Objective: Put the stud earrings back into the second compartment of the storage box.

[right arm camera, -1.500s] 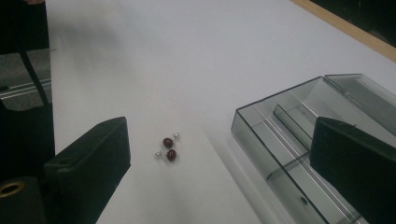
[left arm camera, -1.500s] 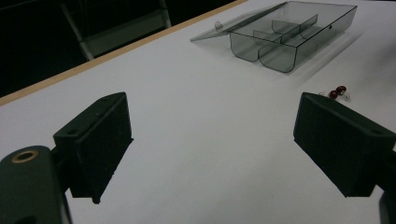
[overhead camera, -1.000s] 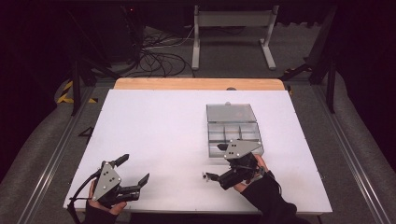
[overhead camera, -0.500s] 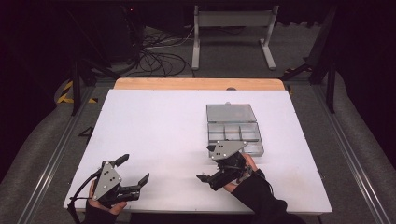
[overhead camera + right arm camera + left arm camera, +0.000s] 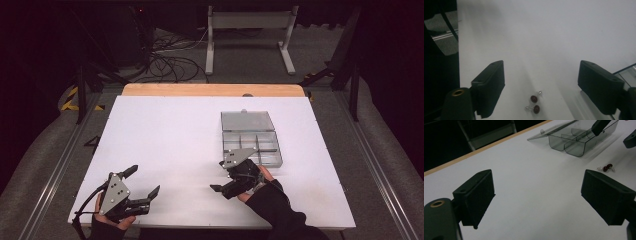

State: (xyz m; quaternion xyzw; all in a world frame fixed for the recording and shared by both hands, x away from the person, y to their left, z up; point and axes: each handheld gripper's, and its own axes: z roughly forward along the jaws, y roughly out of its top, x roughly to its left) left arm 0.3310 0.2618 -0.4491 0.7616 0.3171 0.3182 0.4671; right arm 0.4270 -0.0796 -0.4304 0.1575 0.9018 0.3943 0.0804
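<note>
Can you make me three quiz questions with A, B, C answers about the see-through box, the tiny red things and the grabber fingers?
1. Where do the small red pieces lie?
A. on the white table beside the box
B. inside a box compartment
C. on the floor

2. How many red pieces are there?
A. two
B. five
C. none

3. How is the clear box right now?
A. lid open, laid back flat
B. lid closed
C. tipped on its side

Answers:
1 A, because the right gripper view shows them on the table between the right gripper fingers, with the box edge off to one side.
2 A, because both gripper views show a pair of dark red round pieces with silvery pins.
3 A, because the high view shows the lid lying flat behind the compartments.

The right gripper's fingers have just been closing, not yet touching the pieces.
</note>
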